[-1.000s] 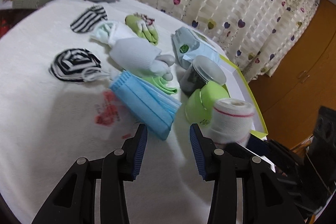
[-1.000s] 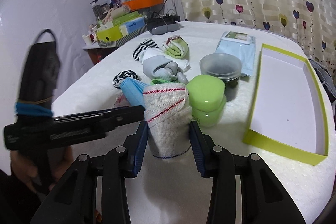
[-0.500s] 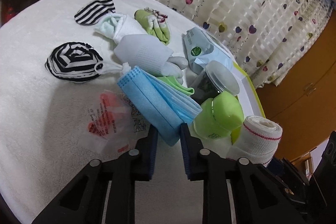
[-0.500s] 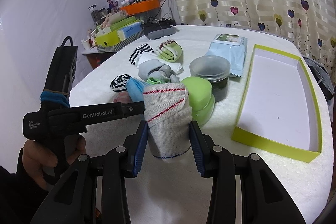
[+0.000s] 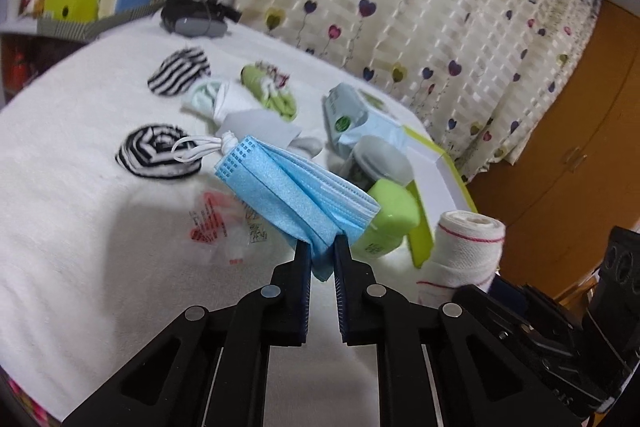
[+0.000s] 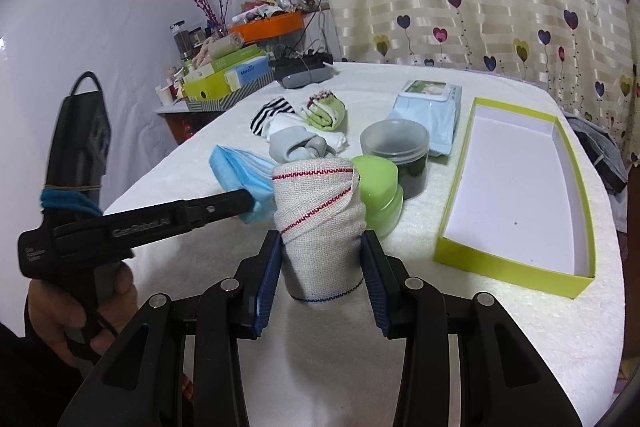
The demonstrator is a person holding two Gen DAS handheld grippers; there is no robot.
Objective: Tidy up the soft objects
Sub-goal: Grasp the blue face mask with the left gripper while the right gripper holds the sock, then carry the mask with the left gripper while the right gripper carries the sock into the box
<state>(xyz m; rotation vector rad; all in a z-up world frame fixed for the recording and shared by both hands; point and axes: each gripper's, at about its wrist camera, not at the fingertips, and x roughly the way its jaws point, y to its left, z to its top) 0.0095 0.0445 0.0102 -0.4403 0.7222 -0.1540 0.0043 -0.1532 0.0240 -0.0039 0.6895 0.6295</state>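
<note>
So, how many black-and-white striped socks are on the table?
2. One striped sock lies far back near the grey device; the other striped sock lies nearer, left of the blue masks. More may be hidden under the pile.

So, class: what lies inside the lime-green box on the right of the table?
The lime-green box shows a bare white floor with one tiny dark speck; nothing else lies in it. The near wall hides a thin strip of floor along it.
</note>
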